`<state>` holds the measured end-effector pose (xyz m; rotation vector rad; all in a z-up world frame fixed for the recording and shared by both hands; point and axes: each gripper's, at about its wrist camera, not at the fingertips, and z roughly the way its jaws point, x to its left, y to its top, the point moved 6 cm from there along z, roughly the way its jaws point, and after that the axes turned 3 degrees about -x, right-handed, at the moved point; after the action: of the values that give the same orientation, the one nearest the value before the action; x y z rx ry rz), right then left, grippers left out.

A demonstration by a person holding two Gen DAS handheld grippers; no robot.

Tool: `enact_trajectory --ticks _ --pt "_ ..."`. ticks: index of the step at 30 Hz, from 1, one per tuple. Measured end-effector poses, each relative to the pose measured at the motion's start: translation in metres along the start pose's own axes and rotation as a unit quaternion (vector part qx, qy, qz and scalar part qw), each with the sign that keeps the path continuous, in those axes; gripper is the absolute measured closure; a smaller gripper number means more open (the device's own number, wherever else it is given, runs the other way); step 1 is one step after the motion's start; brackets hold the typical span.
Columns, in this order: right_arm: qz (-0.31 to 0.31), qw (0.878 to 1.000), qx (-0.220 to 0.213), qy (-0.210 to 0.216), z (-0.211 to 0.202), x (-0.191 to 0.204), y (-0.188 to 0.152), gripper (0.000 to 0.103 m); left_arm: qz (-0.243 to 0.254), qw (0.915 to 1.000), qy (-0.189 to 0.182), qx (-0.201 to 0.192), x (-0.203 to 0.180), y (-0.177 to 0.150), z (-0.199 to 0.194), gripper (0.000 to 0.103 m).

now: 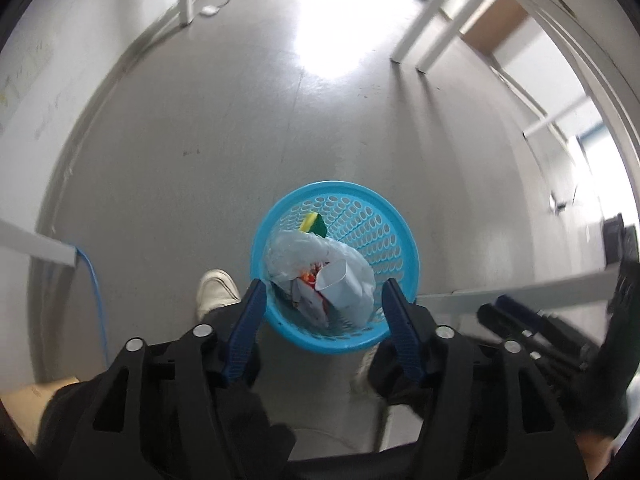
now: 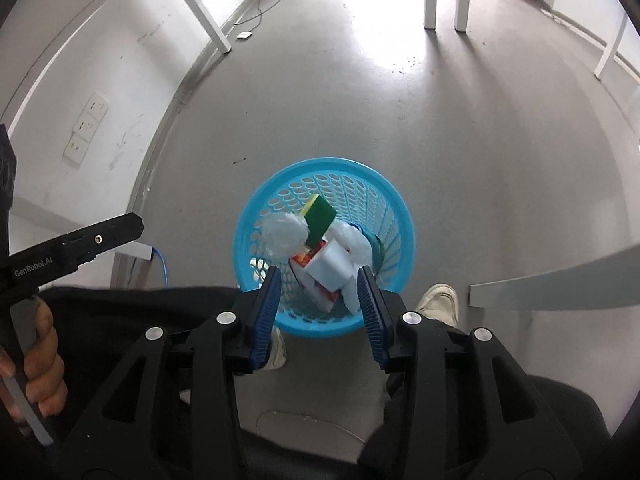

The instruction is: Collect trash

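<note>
A blue perforated plastic waste basket (image 1: 396, 236) stands on the grey floor, seen from above; it also shows in the right wrist view (image 2: 384, 204). It holds a clear plastic bag (image 1: 288, 252), a white paper cup (image 1: 334, 278), a yellow-green sponge (image 1: 314, 224) and red-printed packaging (image 2: 316, 292). My left gripper (image 1: 324, 292) is open and empty, held above the basket's near side. My right gripper (image 2: 320, 280) is open and empty, also above the basket's near side.
White table legs (image 1: 424, 20) stand at the far right and a table edge (image 2: 560, 288) at the near right. The person's white shoes (image 1: 216, 292) stand beside the basket. A blue cable (image 1: 94, 284) runs along the left wall. A cardboard box (image 1: 28, 400) sits near left.
</note>
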<state>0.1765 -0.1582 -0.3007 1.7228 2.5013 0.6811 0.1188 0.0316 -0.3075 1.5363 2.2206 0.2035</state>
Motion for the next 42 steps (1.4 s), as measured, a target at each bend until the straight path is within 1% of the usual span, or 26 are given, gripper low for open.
enact_trajectory --ticks 1,4,7,8,11,15,17,18,19,20,21,23,26,28,29,34,37,42 --pt "-0.004 1.000 -0.002 0.004 -0.006 0.002 -0.003 0.058 0.016 0.9999 0.004 -0.005 -0.005 -0.004 -0.006 0.042" --pt "-0.025 1.000 -0.008 0.003 -0.022 0.007 -0.008 0.057 0.037 0.9992 0.004 -0.010 -0.013 -0.013 -0.016 0.040" --pt "-0.036 0.999 -0.014 0.004 -0.037 0.008 -0.013 0.052 0.040 0.9991 -0.001 -0.014 -0.011 -0.018 -0.026 0.037" --pt "-0.039 0.999 -0.017 0.003 -0.043 0.008 -0.015 0.050 0.038 0.9992 -0.005 -0.015 -0.010 -0.021 -0.031 0.035" --pt "-0.050 0.998 -0.023 -0.002 -0.059 0.008 -0.023 0.046 0.035 0.9991 -0.008 -0.022 -0.007 -0.029 -0.044 0.030" --pt "-0.064 0.997 -0.033 -0.012 -0.077 0.011 -0.036 0.040 0.053 0.9980 0.010 -0.033 -0.009 -0.039 -0.054 0.025" --pt "-0.071 0.997 -0.038 -0.014 -0.086 0.014 -0.041 0.034 0.063 0.9971 0.015 -0.041 -0.013 -0.045 -0.059 0.019" --pt "-0.074 0.996 -0.042 -0.015 -0.091 0.015 -0.045 0.033 0.068 0.9965 0.016 -0.047 -0.015 -0.048 -0.062 0.016" --pt "-0.077 0.996 -0.043 -0.014 -0.093 0.015 -0.047 0.033 0.070 0.9961 0.018 -0.052 -0.015 -0.051 -0.065 0.010" --pt "-0.079 0.996 -0.043 -0.014 -0.096 0.016 -0.050 0.030 0.071 0.9957 0.019 -0.056 -0.016 -0.055 -0.067 0.006" --pt "-0.079 0.996 -0.042 -0.013 -0.098 0.016 -0.054 0.028 0.072 0.9956 0.018 -0.057 -0.017 -0.059 -0.068 0.006" --pt "-0.079 0.996 -0.043 -0.005 -0.100 0.017 -0.058 0.018 0.082 0.9952 0.017 -0.050 -0.020 -0.066 -0.067 0.006" --pt "-0.081 0.996 -0.041 0.003 -0.099 0.019 -0.058 0.013 0.098 0.9939 0.027 -0.041 -0.025 -0.067 -0.063 0.006" --pt "-0.081 0.996 -0.035 0.003 -0.096 0.018 -0.058 0.012 0.094 0.9944 0.028 -0.039 -0.023 -0.068 -0.064 0.006" --pt "-0.081 0.996 -0.035 0.005 -0.097 0.019 -0.059 0.009 0.093 0.9944 0.029 -0.040 -0.022 -0.067 -0.064 0.006" --pt "-0.078 0.996 -0.030 0.015 -0.094 0.021 -0.058 0.009 0.089 0.9949 0.023 -0.041 -0.023 -0.067 -0.061 0.006" --pt "-0.076 0.997 -0.028 0.017 -0.093 0.021 -0.059 0.009 0.090 0.9952 0.014 -0.035 -0.026 -0.068 -0.059 0.006" --pt "-0.076 0.997 -0.024 0.021 -0.092 0.023 -0.060 0.009 0.097 0.9946 0.017 -0.033 -0.030 -0.069 -0.058 0.006"
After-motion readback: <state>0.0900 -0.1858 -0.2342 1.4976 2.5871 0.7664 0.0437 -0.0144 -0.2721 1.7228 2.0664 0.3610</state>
